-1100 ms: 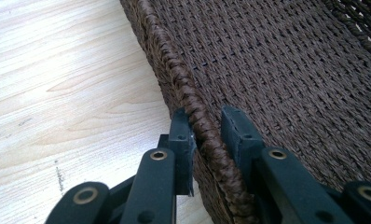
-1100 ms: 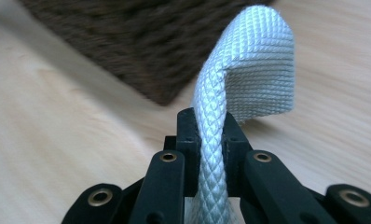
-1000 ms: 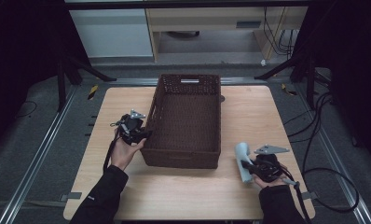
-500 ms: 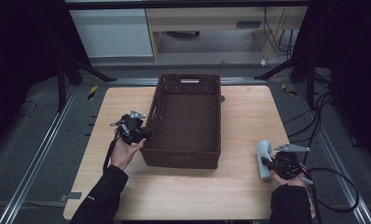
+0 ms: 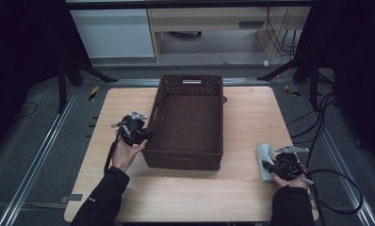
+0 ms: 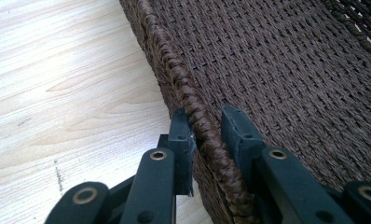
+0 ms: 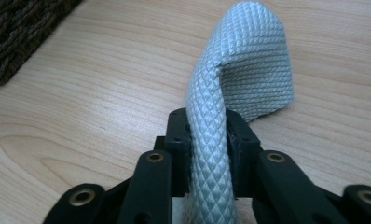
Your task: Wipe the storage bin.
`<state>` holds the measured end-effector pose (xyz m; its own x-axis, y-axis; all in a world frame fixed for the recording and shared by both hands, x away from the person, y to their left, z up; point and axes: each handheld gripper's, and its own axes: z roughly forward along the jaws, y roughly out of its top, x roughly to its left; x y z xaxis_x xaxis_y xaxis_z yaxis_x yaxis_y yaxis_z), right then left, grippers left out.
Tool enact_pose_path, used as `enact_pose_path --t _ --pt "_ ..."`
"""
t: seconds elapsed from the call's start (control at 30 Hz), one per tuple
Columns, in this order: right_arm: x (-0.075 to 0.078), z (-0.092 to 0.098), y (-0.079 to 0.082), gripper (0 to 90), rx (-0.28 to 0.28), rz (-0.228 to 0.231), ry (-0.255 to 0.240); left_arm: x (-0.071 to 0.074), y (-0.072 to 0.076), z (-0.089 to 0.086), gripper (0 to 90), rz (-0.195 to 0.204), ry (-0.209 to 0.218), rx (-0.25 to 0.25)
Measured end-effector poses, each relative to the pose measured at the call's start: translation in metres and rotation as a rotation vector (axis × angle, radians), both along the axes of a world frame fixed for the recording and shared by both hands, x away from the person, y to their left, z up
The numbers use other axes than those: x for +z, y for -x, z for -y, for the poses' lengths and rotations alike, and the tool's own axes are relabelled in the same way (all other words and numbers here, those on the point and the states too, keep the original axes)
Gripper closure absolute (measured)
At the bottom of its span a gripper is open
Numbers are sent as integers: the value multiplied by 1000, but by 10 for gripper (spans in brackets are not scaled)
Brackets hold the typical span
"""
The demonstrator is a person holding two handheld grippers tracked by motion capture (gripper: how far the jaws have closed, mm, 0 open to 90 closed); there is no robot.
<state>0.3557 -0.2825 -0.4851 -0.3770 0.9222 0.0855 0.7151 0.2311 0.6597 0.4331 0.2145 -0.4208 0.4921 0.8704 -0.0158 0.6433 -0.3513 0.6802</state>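
Tongs clamping cloth

A light wooden table with rounded corners stands on a grey floor, with metal rails running along both its sides. Beyond the far edge sit a white cabinet and a pale wooden shelf unit with an open lower bay. Black cables trail over the floor at the right. The surroundings at both sides are dark.

No legible text, labels or numbers anywhere.
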Motion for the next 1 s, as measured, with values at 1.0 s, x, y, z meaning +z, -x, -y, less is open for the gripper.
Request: enact_pose_path --t 1.0 --pt "40 -11 0 534 -13 170 -30 0 0 0 736 -3 2 -3"
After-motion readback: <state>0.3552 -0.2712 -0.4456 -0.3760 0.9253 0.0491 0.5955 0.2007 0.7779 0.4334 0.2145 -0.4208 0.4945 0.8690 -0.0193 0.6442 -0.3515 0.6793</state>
